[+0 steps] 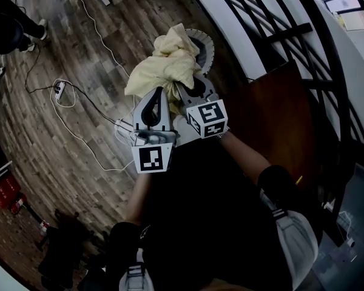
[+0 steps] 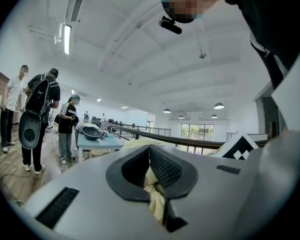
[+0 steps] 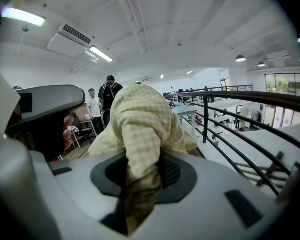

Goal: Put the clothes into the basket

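Observation:
A pale yellow checked cloth [image 1: 164,62] hangs bunched in the air in front of me, with both grippers holding it side by side. My left gripper [image 1: 156,96] is shut on a fold of it; in the left gripper view a strip of the cloth [image 2: 155,196] is pinched between the dark pads. My right gripper [image 1: 187,88] is shut on a thicker bunch, and in the right gripper view the cloth [image 3: 140,116] bulges up over the jaws [image 3: 142,176]. Behind the cloth, the slotted rim of a round grey basket [image 1: 204,46] shows, mostly hidden.
Below lies a wooden floor with white cables and a power strip [image 1: 59,90]. A black railing [image 1: 273,32] and a brown board [image 1: 279,117] stand at the right. A red crate [image 1: 3,193] sits at the far left. People [image 2: 37,116] stand beside a table in the left gripper view.

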The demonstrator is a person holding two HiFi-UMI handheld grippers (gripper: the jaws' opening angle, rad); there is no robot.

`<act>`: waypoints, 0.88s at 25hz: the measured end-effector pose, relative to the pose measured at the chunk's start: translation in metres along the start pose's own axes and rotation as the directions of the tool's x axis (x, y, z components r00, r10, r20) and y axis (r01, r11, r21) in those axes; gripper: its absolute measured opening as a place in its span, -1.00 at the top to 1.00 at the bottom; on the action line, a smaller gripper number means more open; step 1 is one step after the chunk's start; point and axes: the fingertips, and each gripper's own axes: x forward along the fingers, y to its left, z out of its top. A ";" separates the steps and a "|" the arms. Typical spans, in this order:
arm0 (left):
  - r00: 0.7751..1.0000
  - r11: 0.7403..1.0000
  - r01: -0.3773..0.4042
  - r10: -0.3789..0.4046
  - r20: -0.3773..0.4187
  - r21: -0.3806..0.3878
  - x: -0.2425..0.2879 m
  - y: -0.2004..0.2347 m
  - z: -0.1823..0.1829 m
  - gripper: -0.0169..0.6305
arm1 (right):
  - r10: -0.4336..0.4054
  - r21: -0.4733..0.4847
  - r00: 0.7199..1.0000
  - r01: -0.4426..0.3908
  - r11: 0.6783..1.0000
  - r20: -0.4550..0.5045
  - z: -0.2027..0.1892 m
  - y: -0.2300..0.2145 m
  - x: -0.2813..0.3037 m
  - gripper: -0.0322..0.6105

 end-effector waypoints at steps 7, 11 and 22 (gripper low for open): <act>0.996 0.996 0.063 -0.067 -0.063 -0.056 0.004 0.019 -0.028 0.91 | -0.088 0.051 0.993 0.092 0.994 -0.082 -0.036 0.003 0.017 0.58; 0.989 0.993 0.106 -0.112 -0.100 -0.058 0.007 0.032 -0.043 0.91 | -0.124 0.071 0.987 0.131 0.989 -0.098 -0.048 0.008 0.029 0.58; 0.987 0.990 0.123 -0.130 -0.092 -0.074 0.039 0.066 -0.073 0.91 | -0.227 0.088 0.961 0.243 0.966 -0.157 -0.096 -0.015 0.060 0.58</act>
